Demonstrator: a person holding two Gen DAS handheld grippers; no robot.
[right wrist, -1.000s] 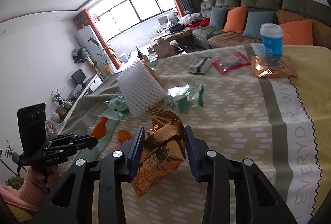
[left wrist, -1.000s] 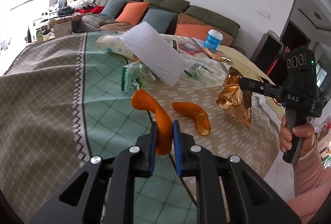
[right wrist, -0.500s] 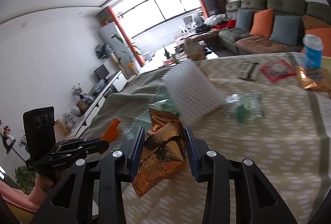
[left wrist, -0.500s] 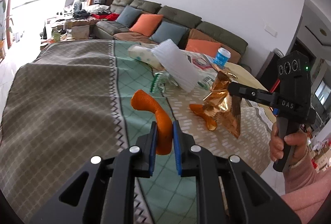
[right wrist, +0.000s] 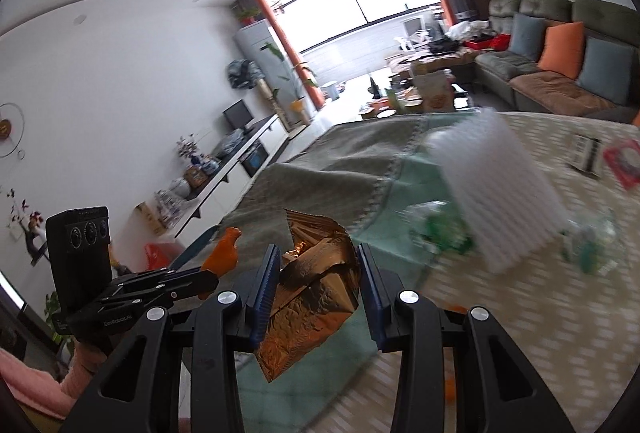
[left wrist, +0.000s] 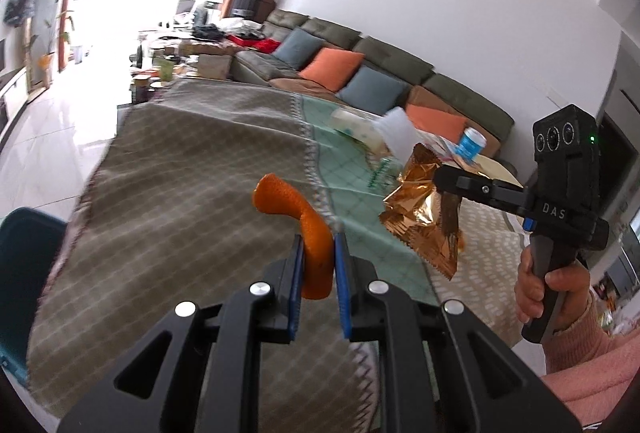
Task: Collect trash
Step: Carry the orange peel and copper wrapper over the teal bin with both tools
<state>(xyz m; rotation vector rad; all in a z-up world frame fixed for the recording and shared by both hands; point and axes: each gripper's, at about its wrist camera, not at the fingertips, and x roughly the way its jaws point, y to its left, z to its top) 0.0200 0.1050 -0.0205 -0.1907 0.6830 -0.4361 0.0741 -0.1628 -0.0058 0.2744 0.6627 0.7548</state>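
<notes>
My left gripper (left wrist: 317, 239) is shut on a curved orange peel (left wrist: 304, 225) and holds it in the air above the table. My right gripper (right wrist: 318, 253) is shut on a crumpled gold foil wrapper (right wrist: 312, 293), also lifted off the table. In the left wrist view the right gripper (left wrist: 442, 185) shows at the right with the wrapper (left wrist: 424, 217) hanging from it. In the right wrist view the left gripper (right wrist: 200, 279) shows at lower left with the peel (right wrist: 225, 253).
The table wears a grey, green and cream cloth (left wrist: 180, 169). On it lie a white foam net sleeve (right wrist: 500, 189), green-printed plastic wrappers (right wrist: 440, 229), a blue paper cup (left wrist: 471, 145) and a red packet (right wrist: 622, 161). A teal bin edge (left wrist: 24, 273) shows at far left.
Both grippers have lifted and swung left with their loads, toward the grey end of the table. A second orange peel on the cloth is now out of the left view.
</notes>
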